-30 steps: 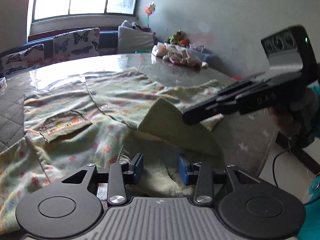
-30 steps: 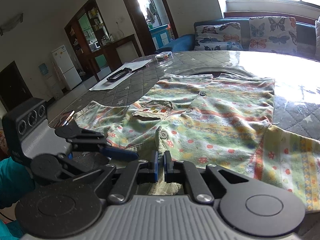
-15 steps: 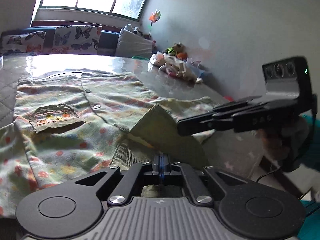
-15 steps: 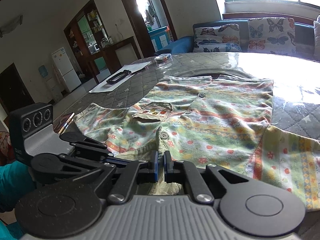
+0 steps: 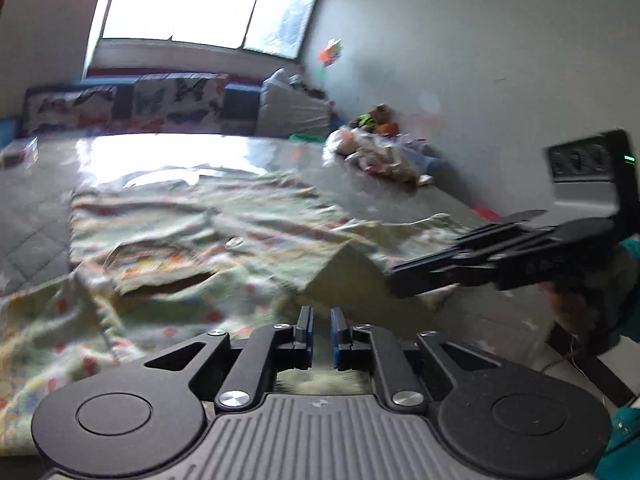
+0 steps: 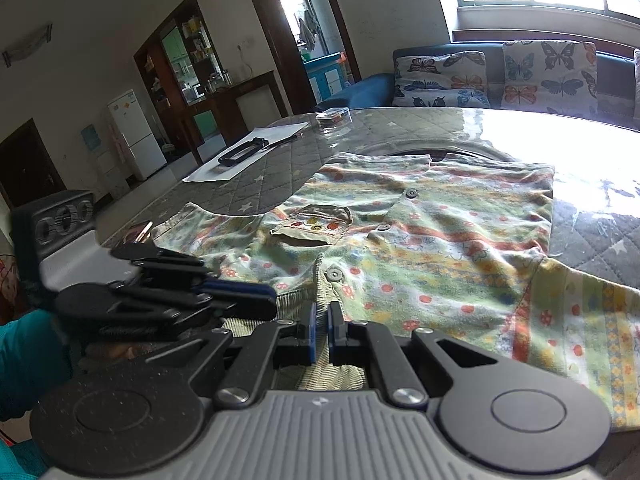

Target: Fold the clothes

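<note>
A green floral button shirt with a chest pocket lies spread face up on the quilted table. My right gripper is shut on the ribbed hem at the near edge and holds a corner of it up as a peak. In the left wrist view the shirt is blurred, and the right gripper shows at that raised peak. My left gripper is low over the hem beside it. Its jaws are opening, a narrow gap shows between the pads, and cloth lies under them without being pinched.
A white sheet with a black frame and a small clear box lie at the table's far left. A pile of bags and toys sits at the far right corner. A sofa with butterfly cushions runs behind the table.
My left gripper's jaws closed fully over the hem, then parted slightly, and the gripper shifted a little and rolled. The right gripper kept still with its grip on the hem.
</note>
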